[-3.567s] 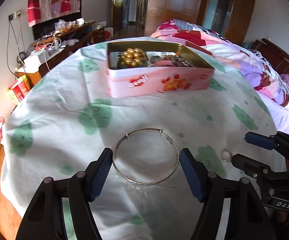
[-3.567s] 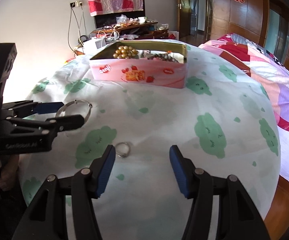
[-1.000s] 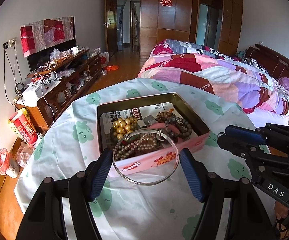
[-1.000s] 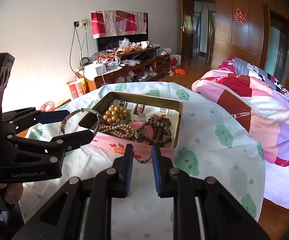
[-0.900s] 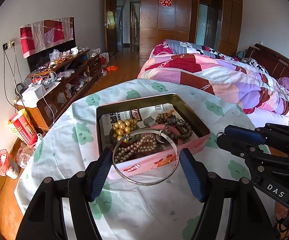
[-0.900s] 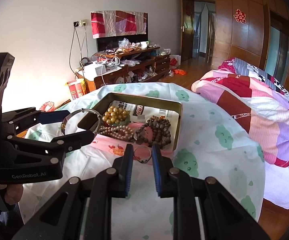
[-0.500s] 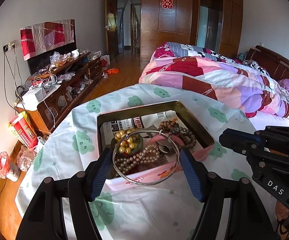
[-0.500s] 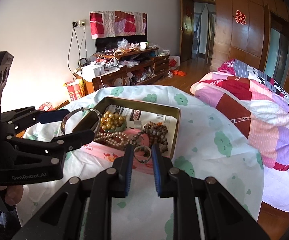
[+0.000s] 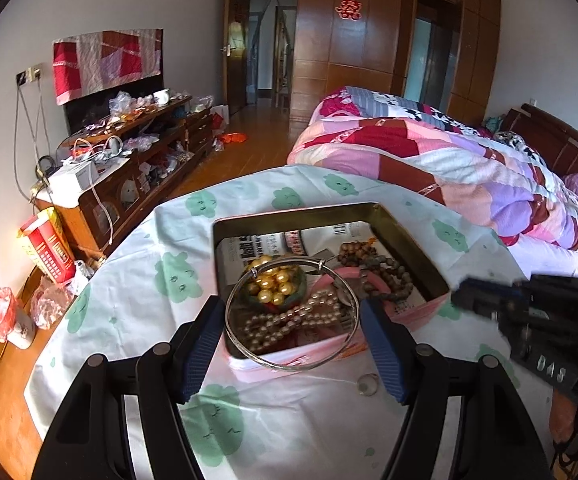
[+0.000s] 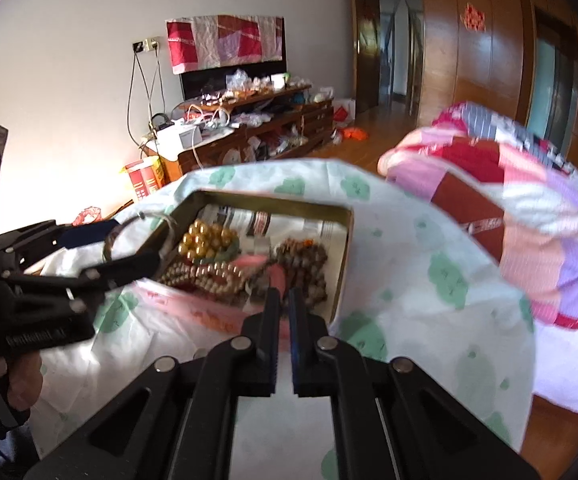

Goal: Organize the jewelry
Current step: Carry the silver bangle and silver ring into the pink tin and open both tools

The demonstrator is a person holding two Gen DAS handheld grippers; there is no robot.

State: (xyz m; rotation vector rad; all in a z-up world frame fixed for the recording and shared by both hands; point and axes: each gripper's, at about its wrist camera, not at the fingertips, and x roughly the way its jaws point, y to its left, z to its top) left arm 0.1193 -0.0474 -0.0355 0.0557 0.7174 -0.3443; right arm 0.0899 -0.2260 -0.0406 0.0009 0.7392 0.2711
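Left tool [image 9: 292, 342] grips a silver bangle [image 9: 291, 315] across its width, blue pads on both sides, bangle held level over the near wall of the pink tin [image 9: 331, 354]. Just below the right finger a small ring [image 9: 367, 384] lies on the worktop [image 9: 137, 292], outside the tin, near its front wall.

Right tool [image 10: 284, 308] has fingers nearly together with only a thin gap and nothing visible between them; tips sit at the tin's near edge [image 10: 209, 312]. In the left wrist view the right tool [image 9: 529, 320] is blurred off to the right, with white lettering that looks like "DAS". In the right wrist view the left tool [image 10: 101, 252] shows at left with the bangle [image 10: 139, 236]; its label is smeared, unreadable.

Ahead of the tools, inside the tin: gold beads [image 9: 273, 284], a pearl strand [image 9: 293, 320], dark wooden beads [image 9: 385, 268], and a printed paper liner [image 9: 257, 244] whose text is not legible. The worktop cloth is white with green blobs.

Farther off: red-yellow box [image 9: 45, 246] on the left, cluttered cabinet [image 9: 129, 168], bed with patchwork quilt [image 9: 449, 168], and a red double-happiness character [image 9: 349, 7] on the wardrobe.
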